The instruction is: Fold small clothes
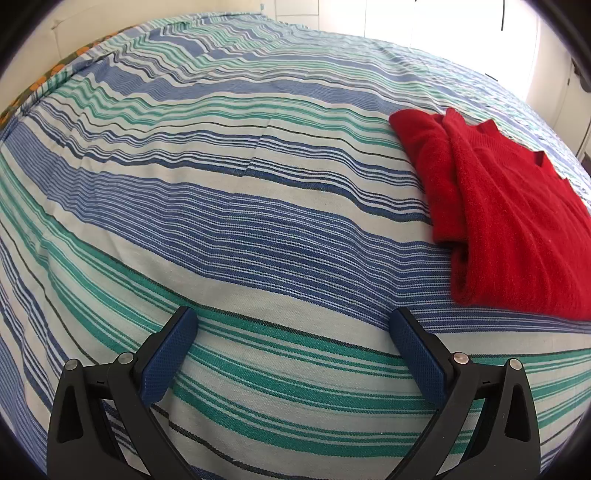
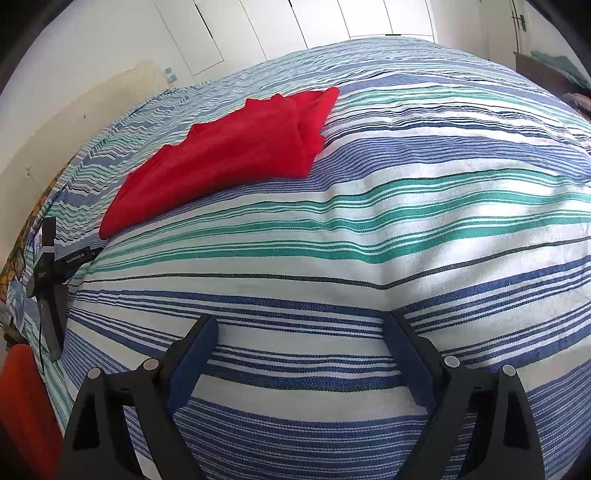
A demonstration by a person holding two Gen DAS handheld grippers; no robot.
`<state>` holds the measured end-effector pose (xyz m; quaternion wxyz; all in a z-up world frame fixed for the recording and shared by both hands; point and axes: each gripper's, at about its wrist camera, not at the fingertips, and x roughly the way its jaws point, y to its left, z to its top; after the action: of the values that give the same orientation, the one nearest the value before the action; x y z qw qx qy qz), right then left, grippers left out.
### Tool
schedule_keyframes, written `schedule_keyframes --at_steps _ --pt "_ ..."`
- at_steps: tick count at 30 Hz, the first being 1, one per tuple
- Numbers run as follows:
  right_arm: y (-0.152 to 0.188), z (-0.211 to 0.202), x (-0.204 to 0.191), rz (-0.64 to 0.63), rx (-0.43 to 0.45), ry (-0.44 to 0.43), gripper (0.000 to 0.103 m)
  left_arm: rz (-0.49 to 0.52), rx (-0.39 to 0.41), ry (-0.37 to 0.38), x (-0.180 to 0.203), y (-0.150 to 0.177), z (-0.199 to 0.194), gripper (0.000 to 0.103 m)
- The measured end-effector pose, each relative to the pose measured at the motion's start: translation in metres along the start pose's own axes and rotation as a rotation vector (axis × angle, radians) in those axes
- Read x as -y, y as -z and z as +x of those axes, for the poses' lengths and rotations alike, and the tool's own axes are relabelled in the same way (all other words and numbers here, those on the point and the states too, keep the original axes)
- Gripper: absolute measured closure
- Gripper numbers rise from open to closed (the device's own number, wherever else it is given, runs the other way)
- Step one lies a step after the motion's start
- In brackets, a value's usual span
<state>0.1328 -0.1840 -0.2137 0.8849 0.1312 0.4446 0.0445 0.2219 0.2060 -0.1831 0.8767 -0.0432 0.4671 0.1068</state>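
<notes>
A red knit sweater (image 1: 498,206) lies folded on the striped bedspread (image 1: 221,206), at the right of the left wrist view. It also shows in the right wrist view (image 2: 229,155), at the upper left. My left gripper (image 1: 293,317) is open and empty, low over the bedspread, to the left of and nearer than the sweater. My right gripper (image 2: 301,325) is open and empty over bare bedspread (image 2: 406,221), to the right of and nearer than the sweater. In the right wrist view a black gripper body (image 2: 51,266) shows at the bed's left edge.
The bed fills both views with blue, green and white stripes. White cupboard doors (image 2: 258,29) stand behind the bed. An orange cloth (image 2: 22,398) shows at the lower left edge. A dark shelf with cloth (image 2: 554,74) stands at the far right.
</notes>
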Motion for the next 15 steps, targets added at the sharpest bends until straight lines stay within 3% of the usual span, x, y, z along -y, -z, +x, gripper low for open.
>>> schedule_keyframes --at_steps 15 --pt "0.0007 -0.0008 -0.0025 -0.006 0.006 -0.007 0.010 0.000 0.000 0.000 0.0007 0.0001 0.0002 0.000"
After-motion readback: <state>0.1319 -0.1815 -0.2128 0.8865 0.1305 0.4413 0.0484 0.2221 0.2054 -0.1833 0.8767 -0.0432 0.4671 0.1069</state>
